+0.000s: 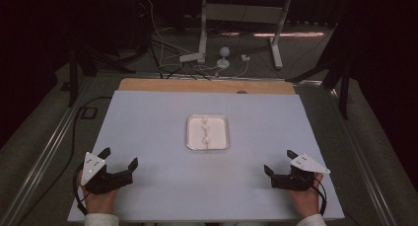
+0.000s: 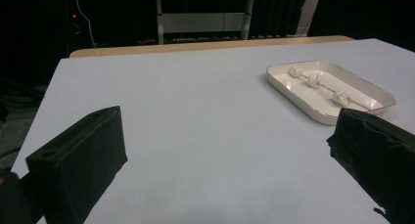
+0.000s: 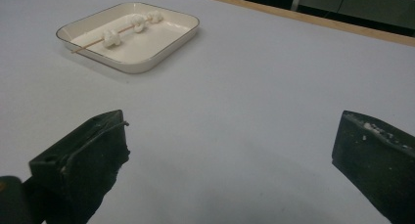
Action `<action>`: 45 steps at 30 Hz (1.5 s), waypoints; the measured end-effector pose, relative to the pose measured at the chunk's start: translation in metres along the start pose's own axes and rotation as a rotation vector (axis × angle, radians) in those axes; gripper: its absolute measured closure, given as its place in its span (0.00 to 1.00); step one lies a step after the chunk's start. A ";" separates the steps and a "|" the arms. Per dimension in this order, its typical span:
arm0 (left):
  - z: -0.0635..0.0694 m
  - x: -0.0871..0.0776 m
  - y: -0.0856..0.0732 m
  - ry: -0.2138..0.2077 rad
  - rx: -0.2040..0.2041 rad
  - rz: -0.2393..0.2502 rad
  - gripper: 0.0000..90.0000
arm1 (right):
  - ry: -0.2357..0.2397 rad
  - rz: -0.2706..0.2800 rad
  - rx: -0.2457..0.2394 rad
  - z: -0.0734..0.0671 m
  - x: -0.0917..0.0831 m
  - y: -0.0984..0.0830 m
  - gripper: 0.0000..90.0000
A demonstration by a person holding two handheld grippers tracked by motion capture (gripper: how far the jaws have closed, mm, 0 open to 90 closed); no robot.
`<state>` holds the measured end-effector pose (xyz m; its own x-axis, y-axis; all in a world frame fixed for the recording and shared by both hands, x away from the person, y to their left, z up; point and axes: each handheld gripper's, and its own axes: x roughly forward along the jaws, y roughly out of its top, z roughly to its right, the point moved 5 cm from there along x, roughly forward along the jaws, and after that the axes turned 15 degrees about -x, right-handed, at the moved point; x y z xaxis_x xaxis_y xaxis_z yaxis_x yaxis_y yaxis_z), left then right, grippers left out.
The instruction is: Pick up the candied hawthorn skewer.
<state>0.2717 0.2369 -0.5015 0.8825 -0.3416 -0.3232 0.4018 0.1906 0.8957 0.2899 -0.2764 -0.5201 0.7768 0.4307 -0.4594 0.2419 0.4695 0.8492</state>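
Left tool point(image 1: 120, 160) near table's point(image 1: 148, 112) near-left corner, jaws spread wide, nothing between them. Right tool point(image 1: 279, 161) near near-right corner, jaws likewise wide, empty. Both rest low by near edge, well apart from tray point(image 1: 191, 135): likely ready stance, one either side, jaws angled toward middle for approach. Tray sits mid-table, a little toward far edge. Skewer point(image 3: 88, 42) lies flat inside, running near-to-far, three white lumps point(image 2: 313, 79) threaded on it; tray rim keeps it from rolling, stick ends exposed for gripping.
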 end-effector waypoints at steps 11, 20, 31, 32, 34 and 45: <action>0.001 -0.001 0.000 0.016 0.003 0.003 0.01 | 0.005 -0.003 -0.007 -0.002 0.002 0.000 0.00; 0.004 0.000 0.002 0.023 0.002 0.005 0.01 | 0.012 -0.005 -0.010 -0.003 0.004 0.000 0.00; 0.014 0.009 0.016 0.025 0.000 -0.001 0.01 | 0.010 -0.004 0.003 -0.001 0.004 -0.003 0.00; 0.016 0.011 0.017 0.022 0.000 -0.003 0.01 | 0.009 -0.002 0.003 -0.001 0.004 -0.003 0.00; 0.020 0.016 0.019 0.019 0.006 -0.009 0.01 | 0.010 0.000 0.005 -0.001 0.004 -0.003 0.00; 0.032 0.033 0.029 -0.009 0.011 -0.008 0.01 | 0.009 0.008 -0.001 -0.003 0.005 0.000 0.00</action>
<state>0.3045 0.2016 -0.4760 0.8769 -0.3513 -0.3279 0.4064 0.1779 0.8962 0.2922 -0.2723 -0.5231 0.7734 0.4411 -0.4553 0.2355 0.4668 0.8524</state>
